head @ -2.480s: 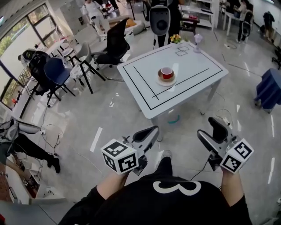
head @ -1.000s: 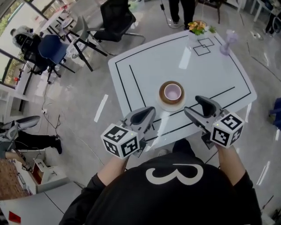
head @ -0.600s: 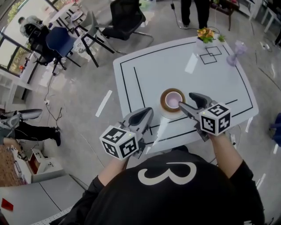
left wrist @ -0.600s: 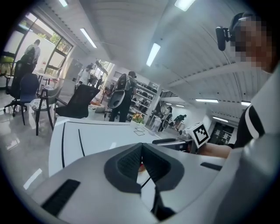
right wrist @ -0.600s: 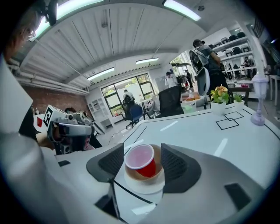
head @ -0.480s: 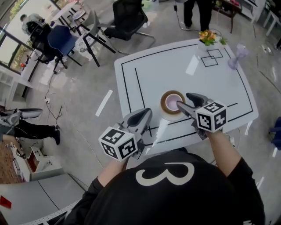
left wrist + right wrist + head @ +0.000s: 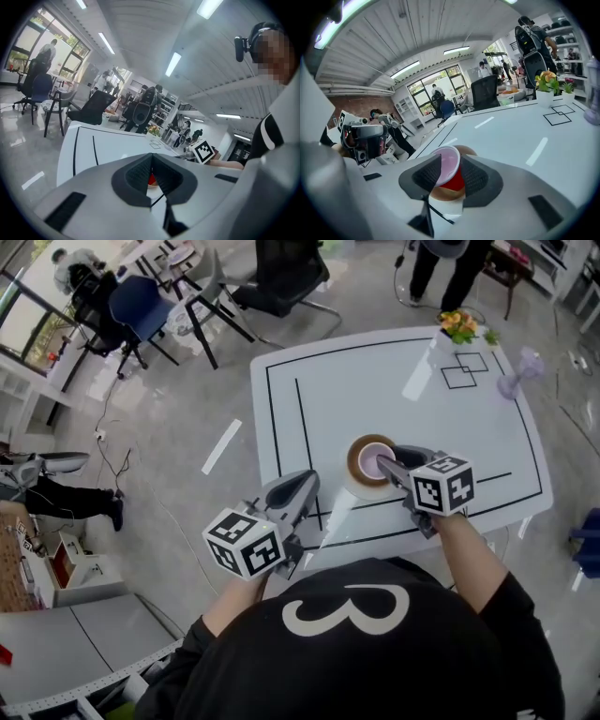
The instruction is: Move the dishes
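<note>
A red cup (image 7: 371, 463) with a pale inside stands on a tan saucer (image 7: 353, 465) near the front of the white table (image 7: 328, 399). My right gripper (image 7: 389, 463) reaches over it from the near side. In the right gripper view the cup (image 7: 453, 177) sits between the open jaws of that gripper (image 7: 451, 164), above the saucer (image 7: 443, 193); I cannot tell if the pads touch it. My left gripper (image 7: 302, 487) hovers shut over the table's front left edge, empty. Past the tips of the left gripper (image 7: 151, 165), a sliver of the red cup (image 7: 151, 180) shows.
A small flower pot (image 7: 457, 329) and a pale purple goblet (image 7: 530, 367) stand at the table's far right, by a drawn square outline (image 7: 472, 369). Black and blue office chairs (image 7: 281, 277) stand beyond the table. A person (image 7: 450, 259) stands at the far side.
I have walked up to the table. My right gripper has moved forward until its jaws stand around the cup. The left gripper has kept its pose, shut.
</note>
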Demonstrator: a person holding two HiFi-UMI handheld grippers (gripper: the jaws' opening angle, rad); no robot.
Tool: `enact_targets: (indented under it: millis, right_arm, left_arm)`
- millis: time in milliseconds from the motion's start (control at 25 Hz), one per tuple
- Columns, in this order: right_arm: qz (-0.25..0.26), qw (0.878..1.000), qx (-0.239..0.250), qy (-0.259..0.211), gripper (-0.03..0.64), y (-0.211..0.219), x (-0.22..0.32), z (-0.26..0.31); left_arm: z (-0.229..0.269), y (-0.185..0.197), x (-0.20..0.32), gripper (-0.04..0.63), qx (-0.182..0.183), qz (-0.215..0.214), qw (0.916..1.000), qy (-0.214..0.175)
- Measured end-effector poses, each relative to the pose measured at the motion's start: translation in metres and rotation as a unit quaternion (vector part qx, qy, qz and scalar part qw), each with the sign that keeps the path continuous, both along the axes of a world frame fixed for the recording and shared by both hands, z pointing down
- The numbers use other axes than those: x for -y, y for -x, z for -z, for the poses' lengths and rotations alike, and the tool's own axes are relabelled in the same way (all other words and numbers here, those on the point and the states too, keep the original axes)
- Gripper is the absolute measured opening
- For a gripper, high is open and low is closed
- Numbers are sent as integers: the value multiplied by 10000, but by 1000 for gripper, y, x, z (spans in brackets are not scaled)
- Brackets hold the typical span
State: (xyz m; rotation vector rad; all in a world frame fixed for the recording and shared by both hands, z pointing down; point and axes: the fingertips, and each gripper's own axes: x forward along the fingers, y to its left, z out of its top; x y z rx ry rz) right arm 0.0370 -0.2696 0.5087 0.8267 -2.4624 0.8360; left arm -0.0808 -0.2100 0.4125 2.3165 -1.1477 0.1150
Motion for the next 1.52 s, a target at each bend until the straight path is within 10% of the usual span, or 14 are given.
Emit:
enact_targets:
  millis: [280,1520]
  right_arm:
    - [-274,9996,-34,3,46,-7,5,-5]
    - [-145,9967,-10,-794,41,-54,80,49]
  left_arm:
    - [-7,17,-9,3,-3,349,9991,239]
    - [-24,-13,8,3,-222,1052,9930,494]
